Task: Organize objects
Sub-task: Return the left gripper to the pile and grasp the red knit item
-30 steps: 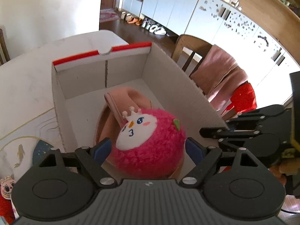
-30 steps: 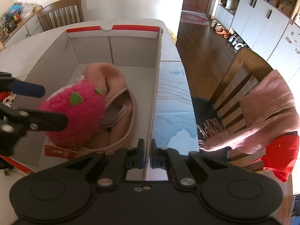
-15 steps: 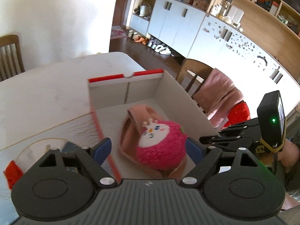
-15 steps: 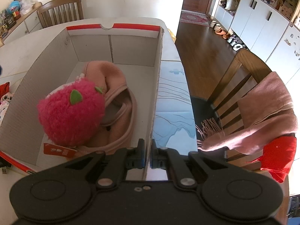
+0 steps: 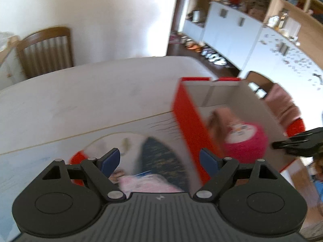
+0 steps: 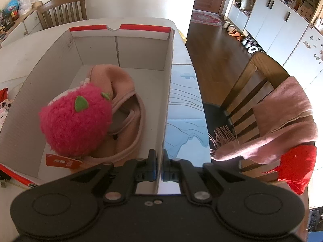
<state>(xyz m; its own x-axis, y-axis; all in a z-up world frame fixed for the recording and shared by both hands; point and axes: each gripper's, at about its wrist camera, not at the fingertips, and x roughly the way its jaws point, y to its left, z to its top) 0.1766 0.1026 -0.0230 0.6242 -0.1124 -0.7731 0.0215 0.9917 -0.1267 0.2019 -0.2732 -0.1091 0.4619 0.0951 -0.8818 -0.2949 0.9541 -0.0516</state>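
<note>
A pink fuzzy plush ball [image 6: 75,122] with green leaves lies on a pink cloth bag [image 6: 123,109] inside a red-rimmed cardboard box [image 6: 139,52]. My right gripper [image 6: 159,165] is shut on the box's right wall. My left gripper [image 5: 159,158] is open and empty, out over the table left of the box [image 5: 189,119]. The plush [image 5: 245,141] shows blurred in the left wrist view. Small pink and red toys [image 5: 141,183] lie on the mat just below the left gripper.
A wooden chair [image 6: 260,92] draped with a pink scarf [image 6: 282,121] stands right of the table. Another chair [image 5: 46,50] stands at the table's far side. A blue patterned mat [image 6: 185,125] lies beside the box. Small toys [image 6: 4,104] lie left of the box.
My left gripper let go of the plush in the box, pulled back and swung left over the table. The right gripper kept its hold on the box wall.
</note>
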